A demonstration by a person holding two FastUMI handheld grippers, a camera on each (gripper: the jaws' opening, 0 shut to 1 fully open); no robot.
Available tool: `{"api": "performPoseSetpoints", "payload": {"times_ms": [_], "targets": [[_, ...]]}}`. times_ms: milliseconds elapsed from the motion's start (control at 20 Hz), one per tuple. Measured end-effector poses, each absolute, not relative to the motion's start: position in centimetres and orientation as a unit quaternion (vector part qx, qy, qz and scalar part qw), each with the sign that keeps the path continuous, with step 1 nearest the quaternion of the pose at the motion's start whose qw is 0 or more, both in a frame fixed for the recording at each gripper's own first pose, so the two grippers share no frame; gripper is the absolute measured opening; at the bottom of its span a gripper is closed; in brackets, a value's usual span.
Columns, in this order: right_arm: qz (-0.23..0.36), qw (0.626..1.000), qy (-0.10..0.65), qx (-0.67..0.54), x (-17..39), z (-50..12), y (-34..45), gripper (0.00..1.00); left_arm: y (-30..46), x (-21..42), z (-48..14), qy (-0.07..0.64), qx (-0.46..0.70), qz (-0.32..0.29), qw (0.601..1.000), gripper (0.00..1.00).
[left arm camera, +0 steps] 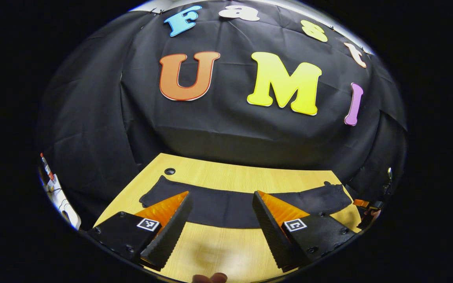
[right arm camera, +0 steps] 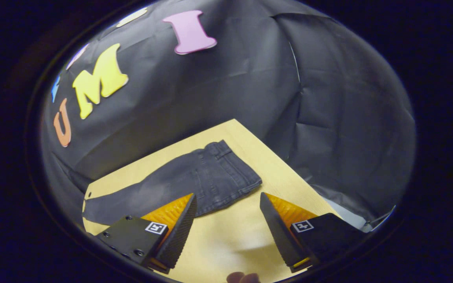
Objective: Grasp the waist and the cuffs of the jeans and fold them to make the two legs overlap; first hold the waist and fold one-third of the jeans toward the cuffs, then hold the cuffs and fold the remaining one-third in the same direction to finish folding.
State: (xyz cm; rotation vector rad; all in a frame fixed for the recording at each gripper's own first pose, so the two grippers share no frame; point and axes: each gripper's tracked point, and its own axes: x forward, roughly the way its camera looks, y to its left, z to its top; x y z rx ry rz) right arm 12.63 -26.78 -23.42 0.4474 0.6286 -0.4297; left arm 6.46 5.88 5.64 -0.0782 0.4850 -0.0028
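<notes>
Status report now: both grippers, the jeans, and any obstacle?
Left gripper open, above wooden table. Right gripper open, near waist. Dark grey denim jeans flat, not grasped. No obstacle seen.

My jeans [right arm camera: 195, 177] are dark, matt denim cloth, faded grey in patches, lying on a table [left arm camera: 226, 173] of pale wood with a fine, smooth grain. My left gripper [left arm camera: 220, 220] and right gripper [right arm camera: 228, 224] have black ribbed finger pads [left arm camera: 169, 232], glossy orange ridged plastic backs and matt black bodies.
</notes>
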Motion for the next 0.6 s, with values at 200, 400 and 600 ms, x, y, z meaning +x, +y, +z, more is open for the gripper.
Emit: {"api": "performPoseSetpoints", "payload": {"times_ms": [200, 400, 600], "targets": [[-0.225, 0.897, 0.298, 0.238, 15.7, -26.4, -29.6, 0.99, 5.4, 6.3, 4.5, 0.263, -0.039, 0.007, 0.964, 0.99], [-0.218, 0.895, 0.306, 0.24, 17.9, -28.3, -29.5, 0.99, 5.5, 6.7, 4.1, 0.274, -0.033, 0.011, 0.961, 0.99], [-0.21, 0.9, 0.321, 0.208, 18.9, -29.3, -28.6, 0.99, 5.7, 7.1, 3.4, 0.284, -0.04, 0.011, 0.958, 0.99]]}}
